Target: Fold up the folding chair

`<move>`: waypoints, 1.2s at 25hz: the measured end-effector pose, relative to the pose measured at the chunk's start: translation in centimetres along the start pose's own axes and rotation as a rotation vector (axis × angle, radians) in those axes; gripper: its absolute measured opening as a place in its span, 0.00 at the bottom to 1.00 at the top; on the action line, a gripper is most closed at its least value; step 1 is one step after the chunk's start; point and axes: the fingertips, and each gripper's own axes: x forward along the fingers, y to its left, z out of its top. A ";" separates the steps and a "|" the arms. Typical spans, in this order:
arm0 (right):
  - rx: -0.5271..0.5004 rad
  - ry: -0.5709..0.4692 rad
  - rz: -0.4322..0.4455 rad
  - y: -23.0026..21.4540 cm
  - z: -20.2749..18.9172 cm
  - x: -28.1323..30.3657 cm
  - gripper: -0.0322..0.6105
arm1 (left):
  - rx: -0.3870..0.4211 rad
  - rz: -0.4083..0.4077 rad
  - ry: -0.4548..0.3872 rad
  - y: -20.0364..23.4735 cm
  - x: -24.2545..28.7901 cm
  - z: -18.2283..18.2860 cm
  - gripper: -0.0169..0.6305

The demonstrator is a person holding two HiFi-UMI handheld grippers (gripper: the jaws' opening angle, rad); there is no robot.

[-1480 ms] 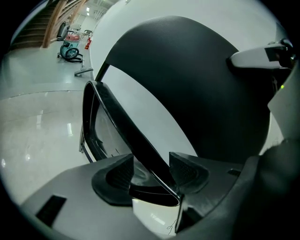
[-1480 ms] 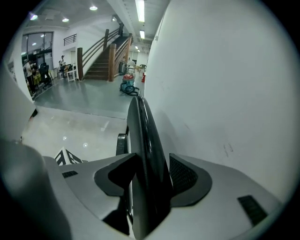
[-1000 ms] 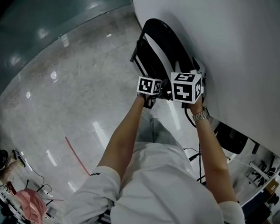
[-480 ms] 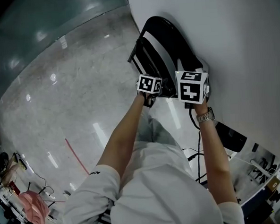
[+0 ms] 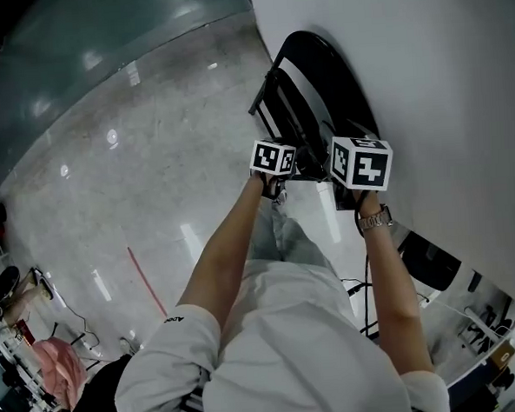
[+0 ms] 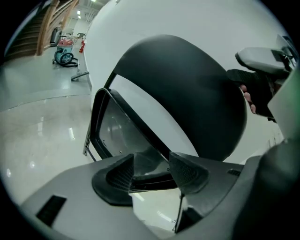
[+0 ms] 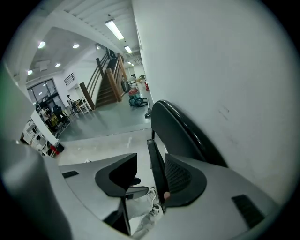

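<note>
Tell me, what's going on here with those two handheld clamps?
A person holds a two-jaw gripper in each hand and is working on a black folding chair that stands against a white wall. The left gripper is clamped on a black bar of the chair's frame. The right gripper has a thin black edge of the chair between its jaws. They have just been closing, but a gap shows on one side. The chair looks nearly flat.

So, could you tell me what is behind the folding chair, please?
A plain white wall stands right behind the folding chair. The chair hides where they might meet, so contact cannot be told.
</note>
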 end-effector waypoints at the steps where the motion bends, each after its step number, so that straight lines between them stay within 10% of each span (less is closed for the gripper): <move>1: 0.002 0.003 0.009 0.1 -0.2 0.3 0.32 | -0.014 0.007 -0.008 0.6 -0.6 -0.2 0.41; 7: -0.048 0.019 0.074 3.4 0.1 2.1 0.06 | -0.121 0.131 -0.118 6.3 -7.4 -1.4 0.34; 13: -0.155 0.080 0.208 10.5 -0.8 4.2 0.05 | -0.258 0.300 -0.309 11.2 -18.3 -3.0 0.11; 25: -0.528 0.001 0.613 35.6 -4.3 1.6 0.05 | -0.399 0.573 -0.689 12.7 -41.4 -12.3 0.04; 30: -0.682 -0.056 0.815 49.1 -8.8 -6.4 0.05 | -0.441 0.814 -0.907 10.1 -56.7 -20.1 0.04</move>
